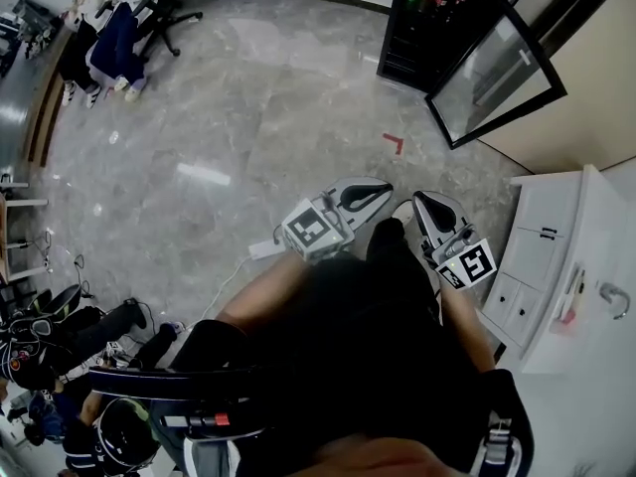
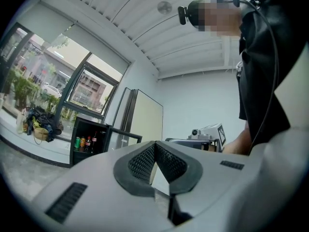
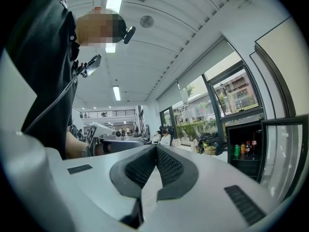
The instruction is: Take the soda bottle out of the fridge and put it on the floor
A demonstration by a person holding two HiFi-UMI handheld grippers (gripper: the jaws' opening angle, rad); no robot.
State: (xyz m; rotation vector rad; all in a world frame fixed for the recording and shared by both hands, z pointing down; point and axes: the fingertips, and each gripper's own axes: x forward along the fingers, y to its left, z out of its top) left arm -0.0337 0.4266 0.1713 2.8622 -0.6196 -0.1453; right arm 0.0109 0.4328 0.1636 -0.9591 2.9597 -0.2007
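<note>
A person carries the left gripper (image 1: 370,193) and the right gripper (image 1: 425,207) side by side at waist height. Both are pointed level, with jaws pressed together and nothing between them. The fridge (image 1: 437,28) stands at 1 o'clock, well apart from the person across the marble floor (image 1: 248,97), and its glass door (image 1: 497,78) is already swung wide. The soda bottle (image 3: 254,145), dark with a red label, sits on the top shelf at the right end of a row of cans and a second bottle.

The step in hand appears to be the approach, with no reach begun. The next move likely calls for closing in on the fridge, parting one pair of jaws and sliding them around the bottle without toppling its neighbours.

The open door juts out at 2 o'clock and a white cabinet (image 1: 542,256) stands at 3 o'clock, narrowing the right side of the path. A red mark (image 1: 395,144) lies on the floor at 12 o'clock. Seated people (image 1: 109,18) are far off at 10 o'clock.
</note>
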